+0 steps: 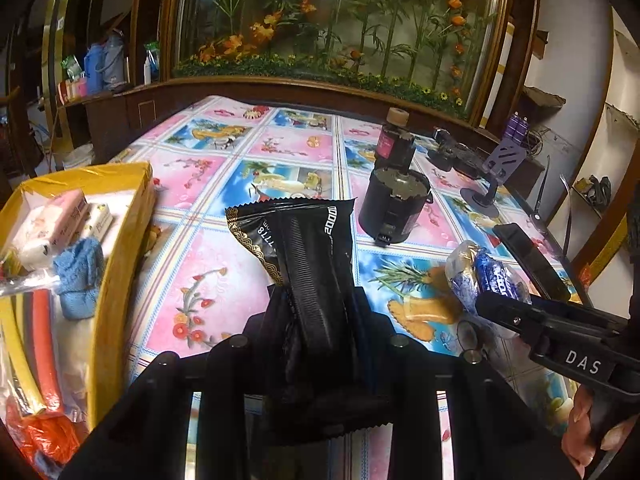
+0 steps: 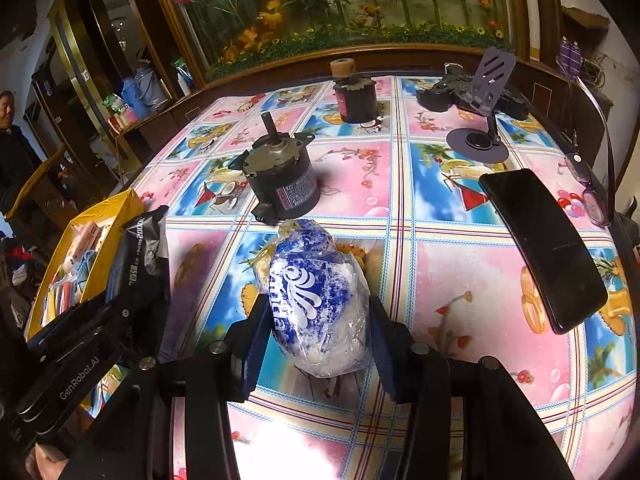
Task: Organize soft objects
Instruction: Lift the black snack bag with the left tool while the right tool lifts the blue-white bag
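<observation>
My left gripper (image 1: 316,296) is shut on a black plastic packet (image 1: 296,236) with white print, which sticks up between its fingers above the table. Just to its left stands a yellow box (image 1: 120,240) holding tissue packs, a blue cloth and foam tubes. In the right wrist view my right gripper (image 2: 320,316) has its pads pressed on both sides of a blue-and-white plastic bag (image 2: 316,280) that rests on the flowered tablecloth (image 2: 460,280). The same bag (image 1: 468,276) shows in the left wrist view at the right gripper's tips. The black packet (image 2: 140,252) and yellow box (image 2: 104,236) appear at the left.
Two dark electric motors (image 2: 280,180) (image 2: 354,94) stand mid-table and further back. A black phone (image 2: 544,248) lies at the right, with glasses (image 2: 592,196) beyond it and a purple phone stand (image 2: 480,128) behind. A person (image 2: 12,140) stands at the far left.
</observation>
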